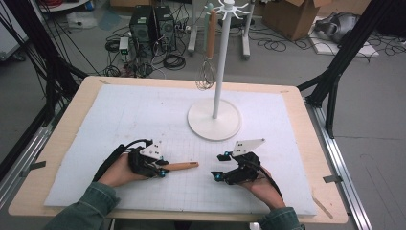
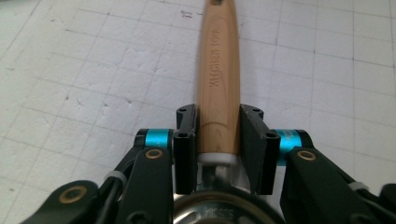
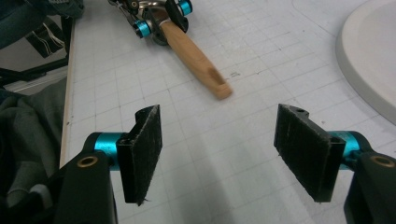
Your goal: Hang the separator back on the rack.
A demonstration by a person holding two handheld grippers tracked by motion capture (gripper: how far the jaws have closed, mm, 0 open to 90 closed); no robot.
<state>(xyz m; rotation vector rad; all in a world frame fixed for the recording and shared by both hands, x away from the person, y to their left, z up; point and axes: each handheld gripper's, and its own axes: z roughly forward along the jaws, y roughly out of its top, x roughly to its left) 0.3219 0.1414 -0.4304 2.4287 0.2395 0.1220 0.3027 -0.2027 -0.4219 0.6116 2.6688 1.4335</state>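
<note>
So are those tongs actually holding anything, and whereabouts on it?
The left tongs clamp a utensil's wooden handle at its lower end, beside the white collar. The right tongs are open and hold nothing.

Wooden-handled utensil (image 2: 218,84) lying flat on white grid mat; metal end toward person.

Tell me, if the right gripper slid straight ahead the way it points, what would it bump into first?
Probably the wooden handle held by the left gripper. The right gripper is open, with bare mat between its jaws and the handle's tip. Depth is hard to judge.
</note>
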